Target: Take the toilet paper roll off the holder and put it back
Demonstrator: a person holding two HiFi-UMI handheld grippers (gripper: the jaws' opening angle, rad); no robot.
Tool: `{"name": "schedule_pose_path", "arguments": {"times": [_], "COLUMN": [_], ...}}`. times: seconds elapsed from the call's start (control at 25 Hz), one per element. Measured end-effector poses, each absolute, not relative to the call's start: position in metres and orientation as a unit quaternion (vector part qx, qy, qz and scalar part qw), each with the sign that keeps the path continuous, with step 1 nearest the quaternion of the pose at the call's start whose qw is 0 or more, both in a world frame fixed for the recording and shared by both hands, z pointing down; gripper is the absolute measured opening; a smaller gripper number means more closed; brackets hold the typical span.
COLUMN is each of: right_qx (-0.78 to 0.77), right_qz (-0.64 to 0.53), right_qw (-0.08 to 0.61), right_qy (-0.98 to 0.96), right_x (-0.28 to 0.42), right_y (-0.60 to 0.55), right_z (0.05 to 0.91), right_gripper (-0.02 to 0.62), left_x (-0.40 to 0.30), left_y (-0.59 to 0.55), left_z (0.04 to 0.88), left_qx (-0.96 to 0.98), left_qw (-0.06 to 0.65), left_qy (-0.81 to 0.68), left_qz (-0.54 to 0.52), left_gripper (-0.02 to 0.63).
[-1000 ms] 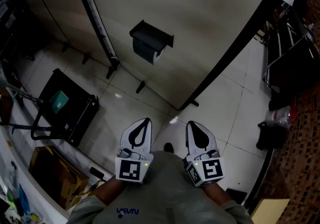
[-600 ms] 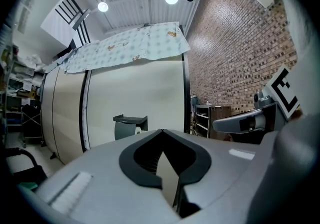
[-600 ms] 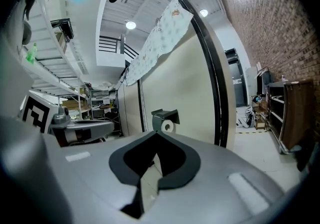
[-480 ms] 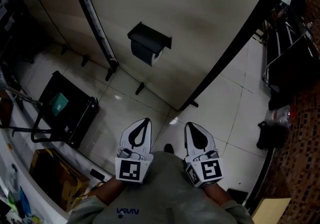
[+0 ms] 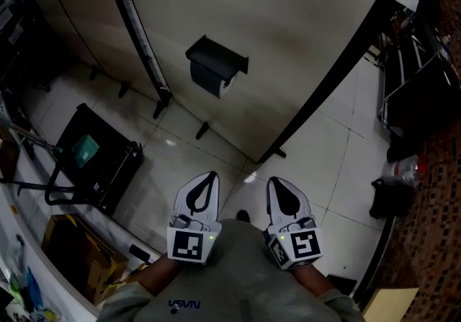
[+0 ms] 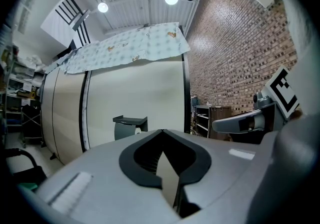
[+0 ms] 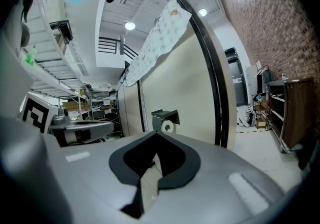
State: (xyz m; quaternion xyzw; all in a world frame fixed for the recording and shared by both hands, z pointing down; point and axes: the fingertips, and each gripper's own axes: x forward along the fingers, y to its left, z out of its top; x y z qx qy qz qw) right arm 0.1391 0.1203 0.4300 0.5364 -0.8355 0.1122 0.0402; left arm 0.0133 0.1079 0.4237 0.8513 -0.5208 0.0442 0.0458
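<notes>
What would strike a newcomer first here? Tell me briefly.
A black holder with a toilet paper roll under it sticks out from the pale partition wall, centre of the head view. Below, the left tool and right tool hang side by side, both shut and empty, above the tiled floor.

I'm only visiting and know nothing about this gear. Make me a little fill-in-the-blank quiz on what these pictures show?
1. The toilet paper roll hangs on a holder whose colour is ____.
2. That holder is fixed to a beige ____.
3. The left gripper and the right gripper each hold ____.
4. Open or shut? The jaws of both are ____.

Missing words: black; wall; nothing; shut.
</notes>
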Motion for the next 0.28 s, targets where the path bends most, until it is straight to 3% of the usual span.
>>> {"name": "schedule_pose_path", "arguments": {"times": [0.28], "right_qx": [0.536], "right_qz": [0.112], "right_qw": [0.042], "right_qy": [-0.836], "right_x": [0.1420], "right_y": [0.1227], "right_z": [0.4307], "right_gripper": [0.003], "left_x": [0.0150], "left_y": [0.1104], "left_z": [0.4233], "left_qx": [0.850], "left_qw": [0.047], "left_qy": [-0.523], "left_qz": [0.043], "left_gripper": [0.008]}}
